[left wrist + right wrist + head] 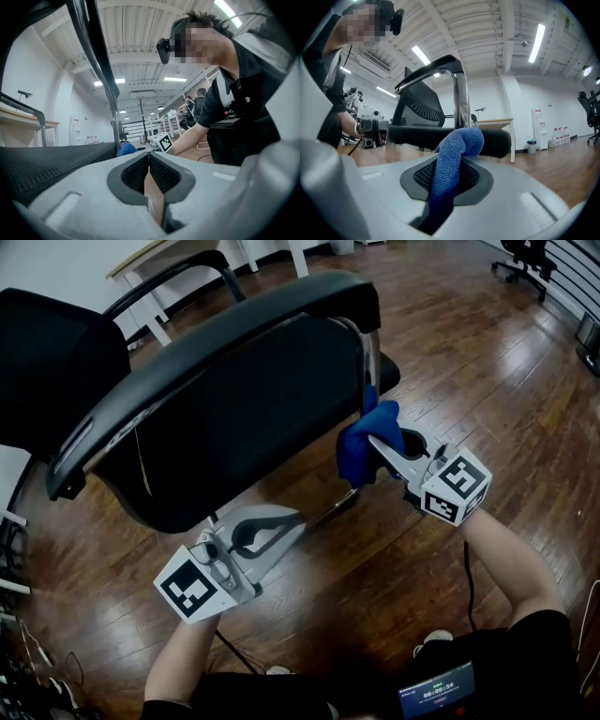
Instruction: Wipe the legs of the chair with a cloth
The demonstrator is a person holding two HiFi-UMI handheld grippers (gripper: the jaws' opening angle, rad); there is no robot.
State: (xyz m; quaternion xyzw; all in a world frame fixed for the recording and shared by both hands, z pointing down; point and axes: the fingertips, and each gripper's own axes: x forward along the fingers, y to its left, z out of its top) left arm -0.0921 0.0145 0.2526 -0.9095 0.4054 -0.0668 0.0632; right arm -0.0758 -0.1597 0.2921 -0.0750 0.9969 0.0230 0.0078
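Note:
A black chair [234, 399] lies tipped on the wooden floor, its chrome leg [371, 362] running along the right side. My right gripper [373, 441] is shut on a blue cloth [364, 444], which presses against that chrome leg. In the right gripper view the cloth [454, 154] bulges out between the jaws in front of the chrome leg [461, 101]. My left gripper [296, 519] is shut and holds nothing, just below the chair's lower edge. The left gripper view shows its jaws closed together, with the chrome leg [105, 84] and the cloth [125, 149] beyond.
Another black chair [47, 362] stands at the far left and an office chair [525, 259] at the top right. White table legs [150, 296] rise behind the tipped chair. A cable [469, 587] trails on the floor near a small screen [436, 699].

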